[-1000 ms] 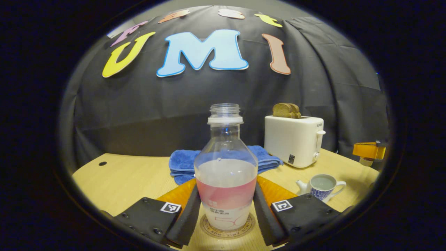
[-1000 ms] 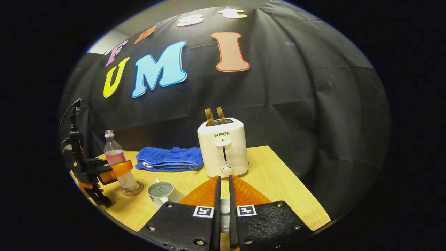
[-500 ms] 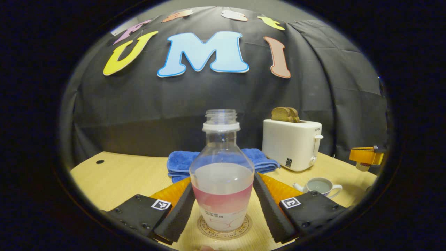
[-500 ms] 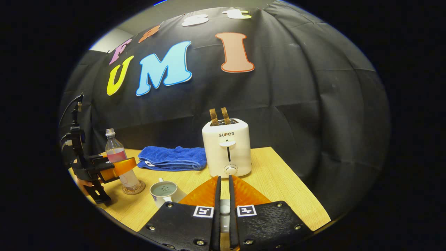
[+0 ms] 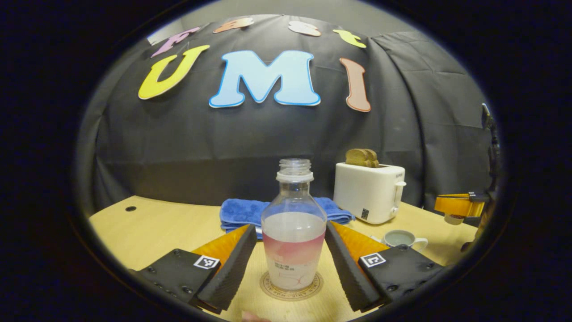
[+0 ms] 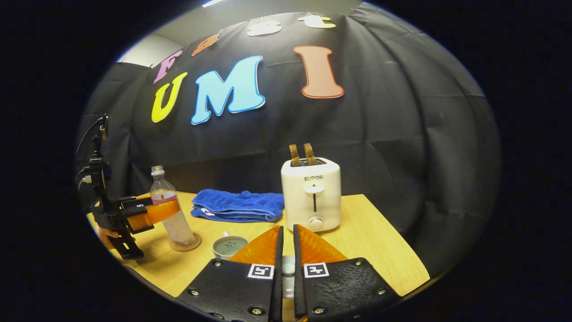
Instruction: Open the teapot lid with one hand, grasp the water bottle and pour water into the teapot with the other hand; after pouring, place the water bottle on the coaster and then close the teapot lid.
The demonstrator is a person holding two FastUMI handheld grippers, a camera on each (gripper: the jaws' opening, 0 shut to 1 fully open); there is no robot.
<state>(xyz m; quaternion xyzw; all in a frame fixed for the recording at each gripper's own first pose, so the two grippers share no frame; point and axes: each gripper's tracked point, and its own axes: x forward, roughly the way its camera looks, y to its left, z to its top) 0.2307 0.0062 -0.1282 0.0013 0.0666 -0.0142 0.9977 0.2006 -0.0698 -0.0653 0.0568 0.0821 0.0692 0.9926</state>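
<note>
Now that the left gripper (image 5: 290,250) has spread wide and backed off the water bottle (image 5: 293,232), standing on its coaster (image 5: 292,286) (teapot (image 5: 402,238) open at three o'clock), the right gripper (image 6: 286,268), pinching the teapot lid (image 6: 288,267), must close it.

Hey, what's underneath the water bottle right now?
A round coaster lies flat on the table, and the bottle stands upright on it. The coaster's rim shows around the base; its middle is covered by the bottle.

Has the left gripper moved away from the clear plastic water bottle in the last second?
Yes. The left gripper has opened and backed off: its fingers now stand clear of the clear plastic water bottle, which stands on the round coaster.
</note>
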